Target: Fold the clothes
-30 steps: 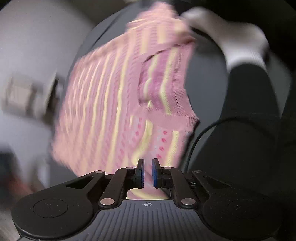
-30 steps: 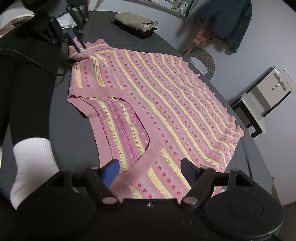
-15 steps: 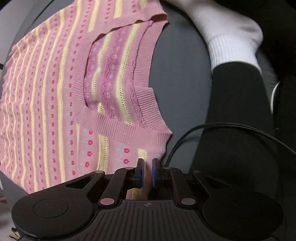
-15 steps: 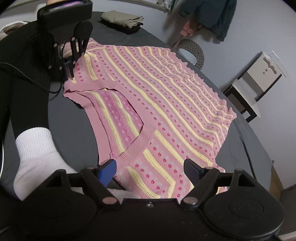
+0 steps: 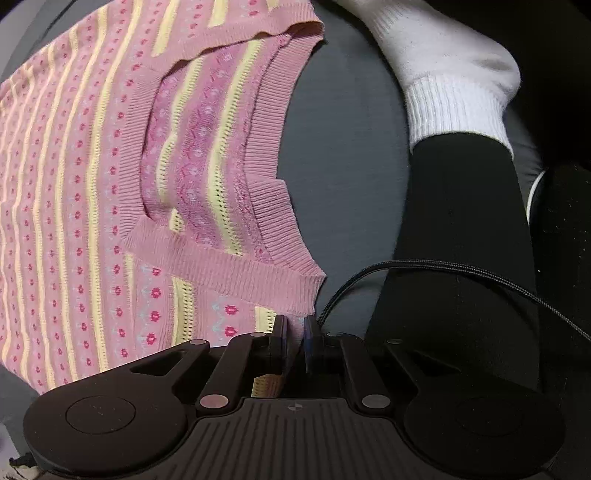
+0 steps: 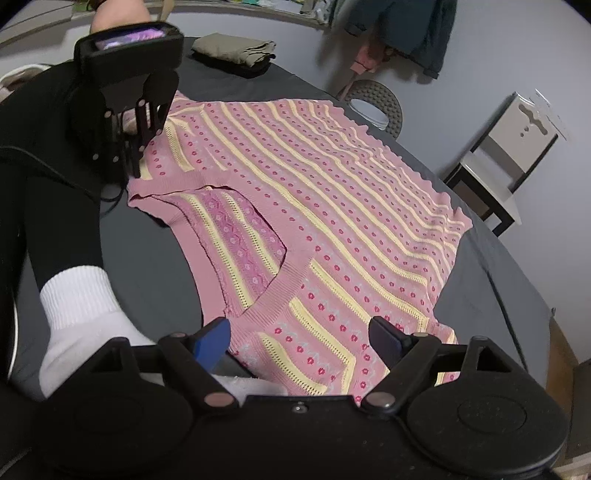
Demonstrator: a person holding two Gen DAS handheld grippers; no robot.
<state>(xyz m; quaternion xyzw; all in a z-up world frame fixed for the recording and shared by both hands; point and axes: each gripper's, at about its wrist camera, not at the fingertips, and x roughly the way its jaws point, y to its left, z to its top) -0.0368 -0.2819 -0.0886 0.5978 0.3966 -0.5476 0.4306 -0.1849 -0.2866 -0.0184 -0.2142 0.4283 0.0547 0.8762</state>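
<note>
While the pink knit top [image 6: 332,206] lies spread flat, bare dark surface [image 6: 147,266] borders its neckline edge.
Left gripper [image 5: 294,332] pinches one shoulder corner; right gripper [image 6: 301,338] hovers spread above the opposite shoulder.

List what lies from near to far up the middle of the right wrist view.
Right tongs → pink knit top → folded olive garment → dark jacket hanging on the wall.
</note>
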